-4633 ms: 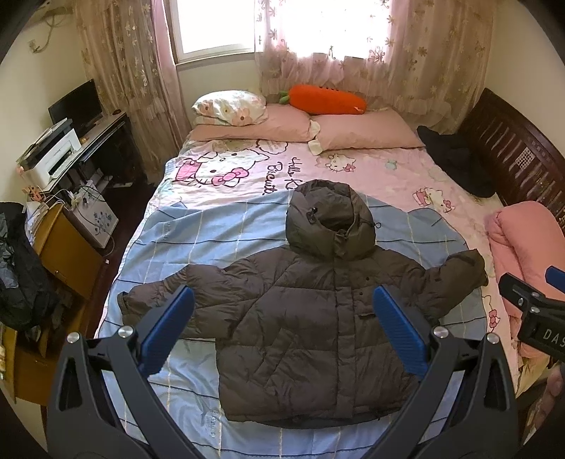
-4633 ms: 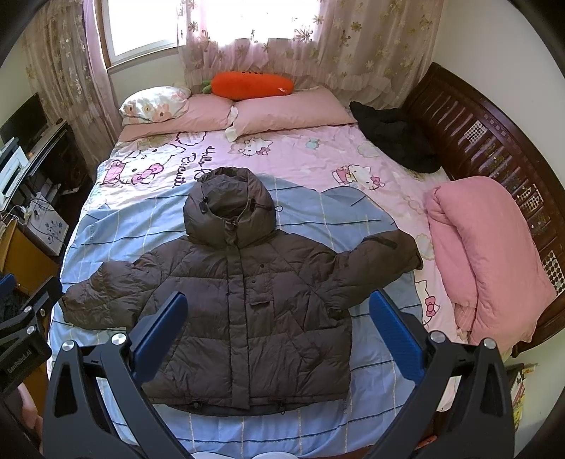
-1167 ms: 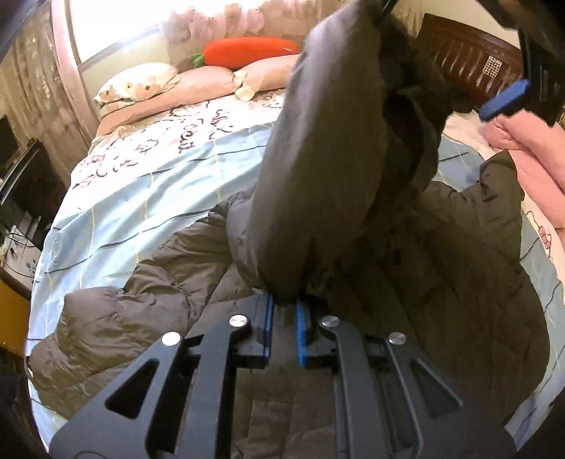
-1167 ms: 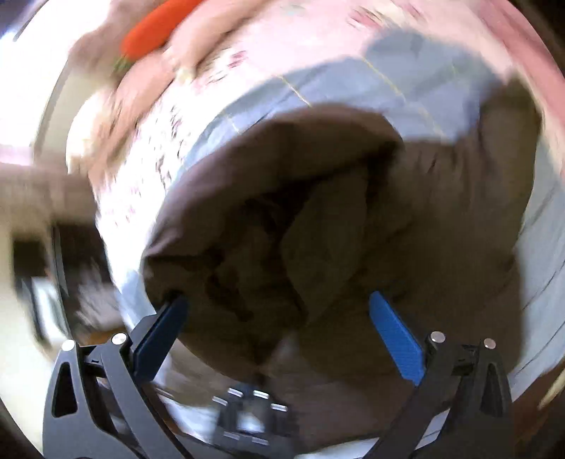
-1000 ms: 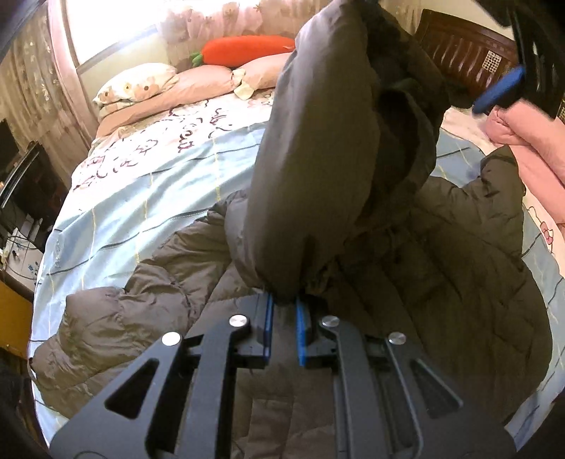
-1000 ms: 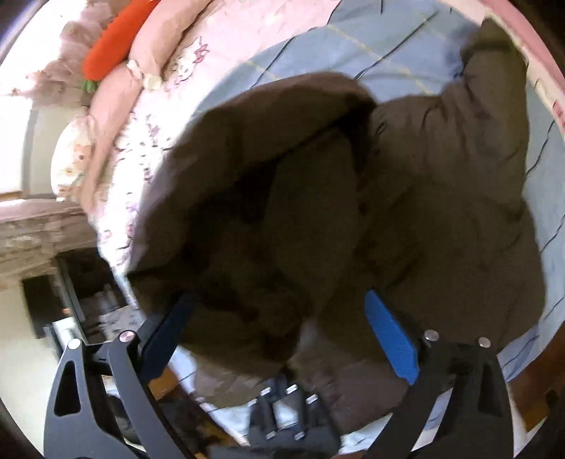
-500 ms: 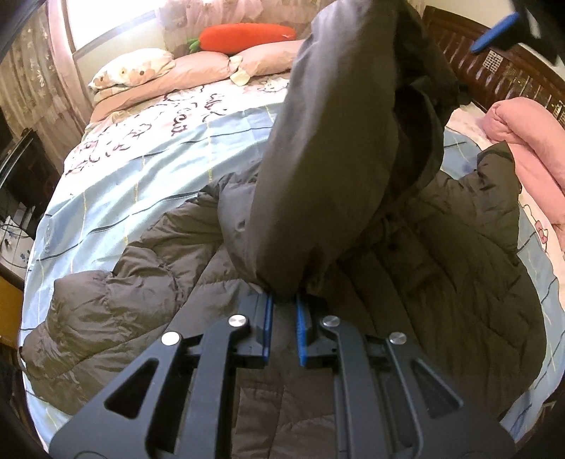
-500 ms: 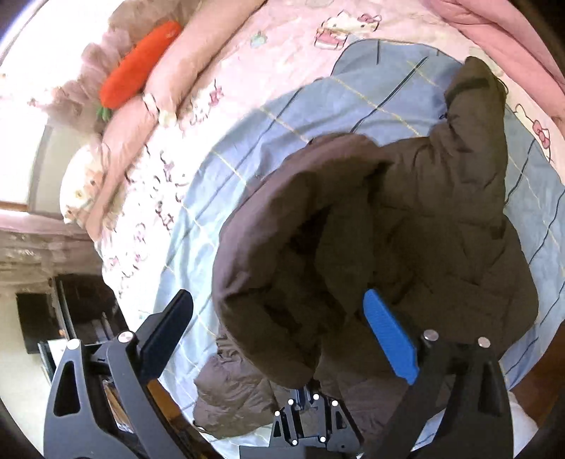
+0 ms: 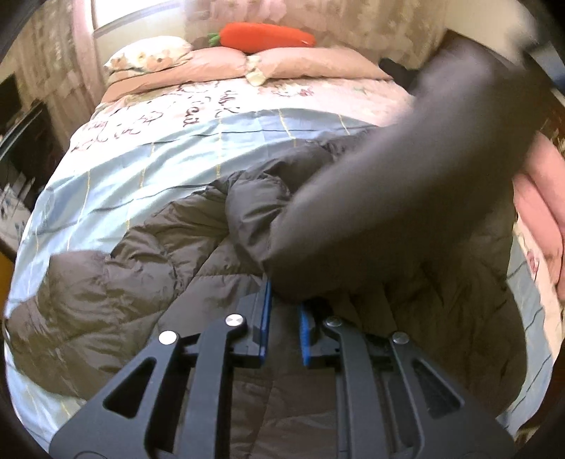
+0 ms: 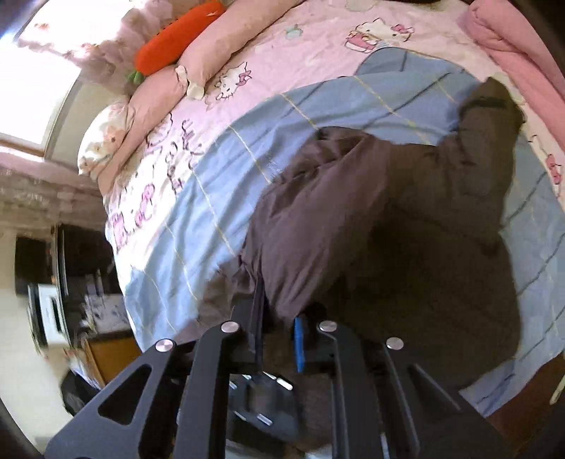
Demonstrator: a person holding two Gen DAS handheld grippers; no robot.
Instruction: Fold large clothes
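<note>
A dark brown hooded puffer jacket point(image 9: 141, 264) lies front-up on the blue checked blanket point(image 9: 141, 169). Its hood point(image 9: 406, 183) is lifted and stretched blurred toward the upper right. My left gripper point(image 9: 284, 303) pinches the hood's edge between its blue pads, and its jaws are opening slightly. In the right wrist view the hood point(image 10: 317, 212) hangs over the jacket body point(image 10: 441, 247). My right gripper point(image 10: 279, 317) is closing its jaws on the hood's fabric. The left gripper point(image 10: 257, 399) shows just below it. One sleeve point(image 10: 491, 113) points to the far right.
Pink pillows and an orange carrot cushion point(image 9: 265, 33) lie at the head of the bed. A rolled pink quilt point(image 9: 540, 197) lies along the right side. A dark desk with devices point(image 10: 70, 282) stands left of the bed.
My right gripper went from wide open to shut on the hood fabric and moved closer over the jacket. The lifted hood swung from upright toward the right. The left gripper stayed put.
</note>
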